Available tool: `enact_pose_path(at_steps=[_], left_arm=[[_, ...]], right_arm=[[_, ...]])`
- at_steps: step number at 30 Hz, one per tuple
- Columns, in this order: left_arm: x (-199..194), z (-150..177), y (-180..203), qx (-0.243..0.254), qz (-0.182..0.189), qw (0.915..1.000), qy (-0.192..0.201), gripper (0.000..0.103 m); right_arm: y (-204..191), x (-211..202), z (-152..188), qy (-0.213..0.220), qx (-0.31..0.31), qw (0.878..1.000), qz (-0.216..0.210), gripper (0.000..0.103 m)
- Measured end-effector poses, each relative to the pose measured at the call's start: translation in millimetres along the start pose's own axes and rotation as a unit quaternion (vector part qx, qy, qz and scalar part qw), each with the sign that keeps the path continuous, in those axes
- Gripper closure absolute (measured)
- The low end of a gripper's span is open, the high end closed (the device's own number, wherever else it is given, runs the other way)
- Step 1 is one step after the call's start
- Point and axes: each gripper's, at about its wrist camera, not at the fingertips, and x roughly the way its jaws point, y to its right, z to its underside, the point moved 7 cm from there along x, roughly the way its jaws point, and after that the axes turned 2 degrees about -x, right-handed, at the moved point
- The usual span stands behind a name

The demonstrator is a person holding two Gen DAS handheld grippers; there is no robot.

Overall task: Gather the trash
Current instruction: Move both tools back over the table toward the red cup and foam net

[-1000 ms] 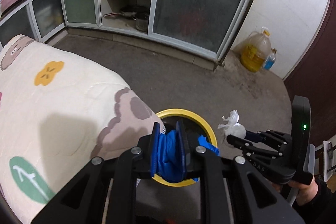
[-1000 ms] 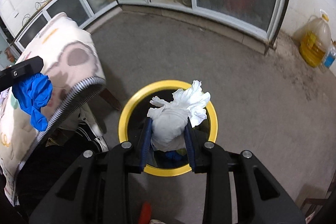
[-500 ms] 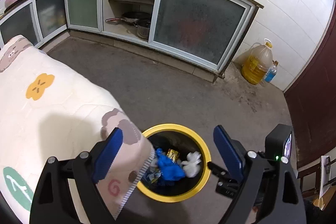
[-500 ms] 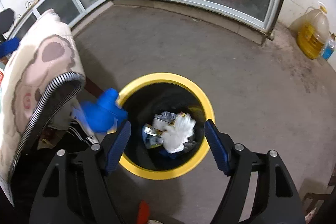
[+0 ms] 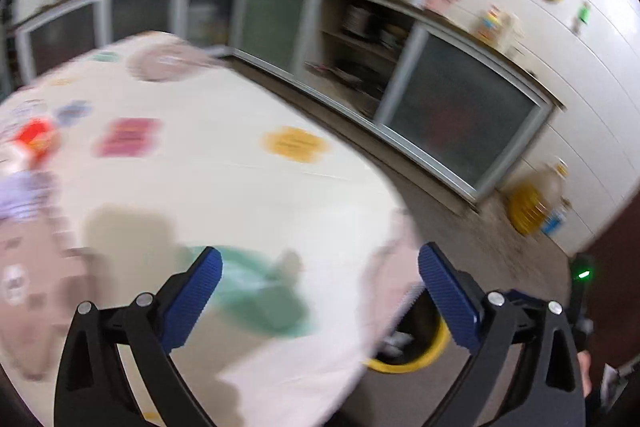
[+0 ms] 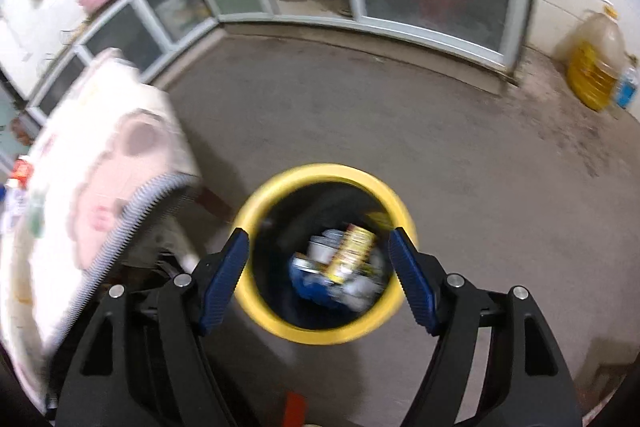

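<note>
Left wrist view: badly smeared, so details are rough. Your left gripper [image 5: 316, 283] stands spread wide, its jaws having just been opening, nothing between them. It points at the patterned table cover [image 5: 224, 183], not at the yellow-rimmed bin [image 5: 404, 367]. Only a slice of the bin's rim shows, peeking out below the cover's hanging edge, low and toward the right finger. Blurry red and white items [image 5: 32, 143] sit on the cover far from the bin, at the left edge of the picture; likely more trash, but you can't tell what they are. A green light [image 5: 584, 273] on your other tool shows beyond the bin.

Right wrist view: your right gripper [image 6: 320, 279] is parted wide too and holds nothing. It hangs over the bin [image 6: 280, 323], the mouth framed between the fingers. Task things are down inside: a blue glove [image 6: 308, 285], white crumpled paper [image 6: 360, 293], a yellow-red wrapper [image 6: 352, 251]. The cover's zipper edge [image 6: 132, 223] hangs just beside the bin. An oil jug [image 6: 596, 67] stands by the wall, well apart from the bin.

Risks, as a judgement: drop looks done, next is fetching more from the table. Swinging this fast, your left fingers could snag or drag the cover and scatter what's on it. The right gripper could clip the rim and tip the bin if you pull away low.
</note>
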Motion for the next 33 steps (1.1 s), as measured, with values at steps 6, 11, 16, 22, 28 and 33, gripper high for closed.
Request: enact_pose_path(at_steps=[6, 11, 16, 22, 28, 33], left_arm=[[-76, 4, -129, -0.040, -0.103, 0.9927, 0.048, 0.008], [-122, 5, -227, -0.050, -0.211, 0.9736, 0.072, 0.008], [-133, -1, -284, -0.062, -0.240, 0.9652, 0.083, 0.008], [-106, -16, -305, -0.043, -0.229, 0.9700, 0.070, 0.008], [-81, -29, -332, -0.028, -0.243, 0.9691, 0.034, 0.008], [-65, -32, -338, 0.011, -0.215, 0.9765, -0.001, 0.008]], right_arm=[[-115, -19, -42, 0.030, -0.087, 0.992, -0.087, 0.031], [-232, -17, -67, 0.036, -0.175, 0.974, -0.143, 0.031], [-359, -15, -77, 0.055, -0.279, 0.944, -0.164, 0.027], [-500, -6, -69, 0.073, -0.401, 0.899, -0.160, 0.027], [-587, 24, -61, 0.081, -0.471, 0.869, -0.126, 0.027], [-627, 50, -56, 0.067, -0.507, 0.853, -0.103, 0.027]])
